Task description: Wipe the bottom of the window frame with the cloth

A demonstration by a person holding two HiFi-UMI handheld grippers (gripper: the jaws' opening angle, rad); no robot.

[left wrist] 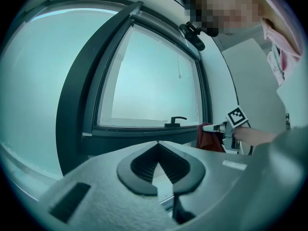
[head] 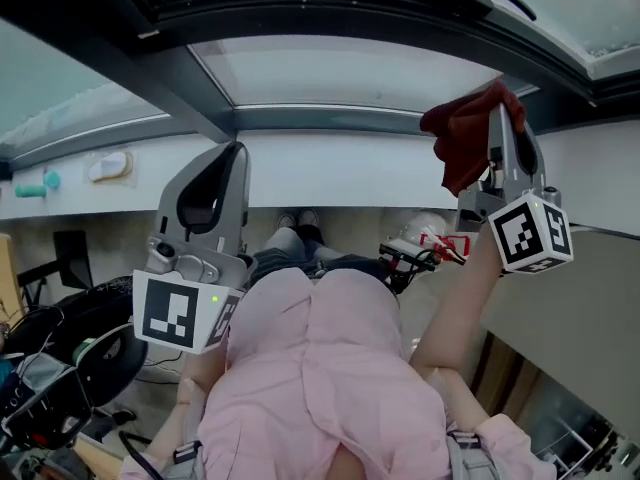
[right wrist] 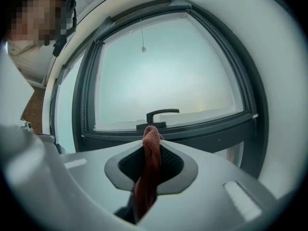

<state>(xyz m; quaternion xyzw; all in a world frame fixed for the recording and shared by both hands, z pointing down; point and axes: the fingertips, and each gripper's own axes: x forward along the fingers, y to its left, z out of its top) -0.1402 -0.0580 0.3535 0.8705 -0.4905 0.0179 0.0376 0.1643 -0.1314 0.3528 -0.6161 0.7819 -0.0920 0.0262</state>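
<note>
Pinching the dark red cloth (right wrist: 147, 177), your right gripper (right wrist: 153, 141) has its jaws pressed onto a narrow fold of fabric. Only a small nub of it pokes past the tips, and the rest is bunched loosely beside the gripper. Your left gripper (left wrist: 158, 144) hangs lower and further back, near your body. Its jaws are pressed together with nothing between them, and it is well apart from the window.

Beyond the cloth's tip lies the bottom rail of the window frame (right wrist: 207, 131), a dark bar above the white sill (head: 330, 168). A black handle (right wrist: 161, 114) sits on the rail, almost straight ahead of the right gripper. The cloth is close to the rail, toward its right-hand part as you face it. Whether it touches yet cannot be told from these views.

Watch three things:

- **Scraping:** So little cloth shows beyond the tips that a steep approach could put hard jaw tips on the rail instead of fabric. That would scrape rather than wipe.
- **Losing the cloth:** Dragging sideways along the rail pulls the fold across the pads, so a light pinch may let it slide out.
- **Snagging:** The handle stands in the path of a long stroke and could catch the loose bunch or stop the gripper short.
</note>
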